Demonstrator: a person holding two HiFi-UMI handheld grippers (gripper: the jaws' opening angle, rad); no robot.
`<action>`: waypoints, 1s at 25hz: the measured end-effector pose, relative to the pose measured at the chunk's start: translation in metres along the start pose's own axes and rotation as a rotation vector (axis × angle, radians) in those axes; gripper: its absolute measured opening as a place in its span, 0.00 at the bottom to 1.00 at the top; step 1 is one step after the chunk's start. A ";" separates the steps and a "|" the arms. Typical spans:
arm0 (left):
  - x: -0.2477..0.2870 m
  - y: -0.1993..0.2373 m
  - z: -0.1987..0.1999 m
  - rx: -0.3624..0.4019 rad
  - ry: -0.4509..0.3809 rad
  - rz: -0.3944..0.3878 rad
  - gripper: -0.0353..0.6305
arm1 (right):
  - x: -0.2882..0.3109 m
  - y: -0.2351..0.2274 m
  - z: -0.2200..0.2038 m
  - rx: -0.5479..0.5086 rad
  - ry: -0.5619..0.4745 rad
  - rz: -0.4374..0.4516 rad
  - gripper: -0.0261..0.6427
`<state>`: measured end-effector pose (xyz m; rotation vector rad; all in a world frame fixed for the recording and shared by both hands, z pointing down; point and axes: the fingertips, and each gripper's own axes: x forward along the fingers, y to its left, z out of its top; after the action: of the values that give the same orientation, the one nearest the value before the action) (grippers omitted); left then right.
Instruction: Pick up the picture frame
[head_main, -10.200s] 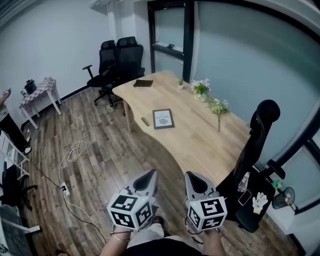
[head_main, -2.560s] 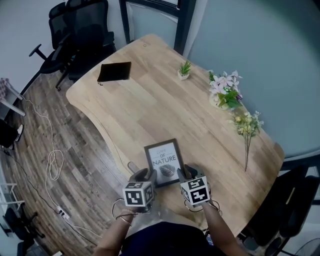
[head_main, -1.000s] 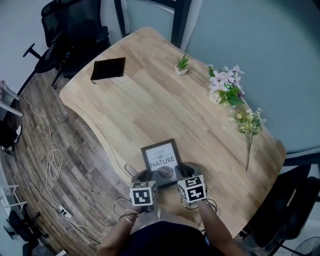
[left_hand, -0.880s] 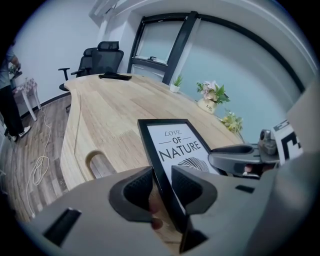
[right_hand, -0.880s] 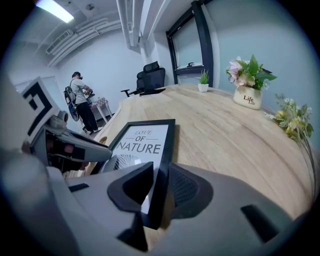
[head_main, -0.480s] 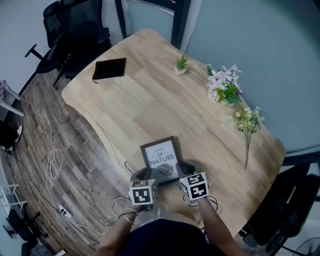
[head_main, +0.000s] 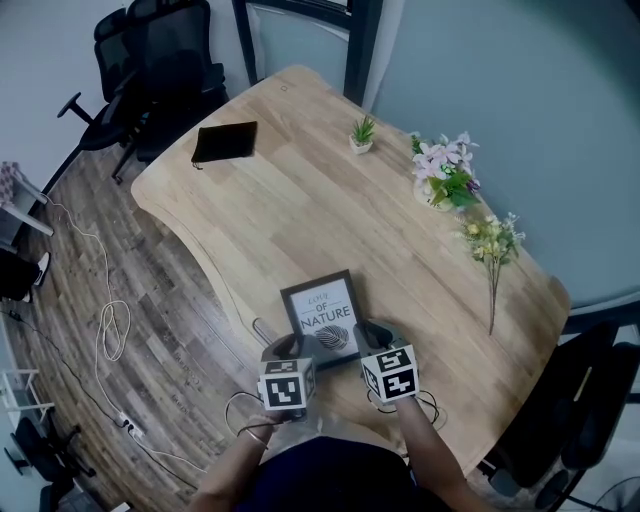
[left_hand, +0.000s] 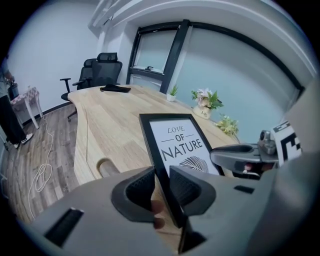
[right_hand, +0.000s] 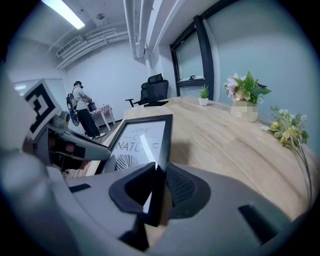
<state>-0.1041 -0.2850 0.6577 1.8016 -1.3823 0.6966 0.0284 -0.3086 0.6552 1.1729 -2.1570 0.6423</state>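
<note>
Far left: black office chairs at the table's far end, loose cable on the wood floor. Black pouch lies flat on the table near that end.

Left gripper: jaws have just been closing and now clamp the left edge of the picture frame near its bottom corner. The pads are on the black moulding, one on the front and one on the back.

The frame sits between the two grippers at the near table edge, face up, long side running away from the person. Black border, white print reading "LOVE OF NATURE" over a leaf drawing. The near end is tilted up off the tabletop, with a shadow on the wood beside it. Can't tell whether the far edge still touches.

Right gripper: same story, jaws have just been closing and now pinch the frame's right edge near the bottom corner. Each gripper shows in the other's view, across the frame.

Right of the frame the wood is bare. Further back along the wall side are a small potted plant, pink flowers in a pot, and a yellow sprig lying on the table, all well apart from the frame.

A person stands in the far background of the right gripper view.
</note>
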 end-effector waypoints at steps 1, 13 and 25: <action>-0.002 -0.001 0.000 -0.001 0.000 -0.001 0.18 | -0.002 0.000 0.001 0.000 -0.005 -0.002 0.14; -0.028 -0.013 0.014 0.053 -0.082 -0.017 0.18 | -0.032 0.005 0.013 0.011 -0.073 -0.024 0.14; -0.056 -0.024 0.021 0.067 -0.151 -0.008 0.18 | -0.060 0.012 0.024 -0.002 -0.139 -0.035 0.14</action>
<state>-0.0965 -0.2676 0.5955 1.9458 -1.4635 0.6202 0.0379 -0.2844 0.5946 1.2854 -2.2451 0.5583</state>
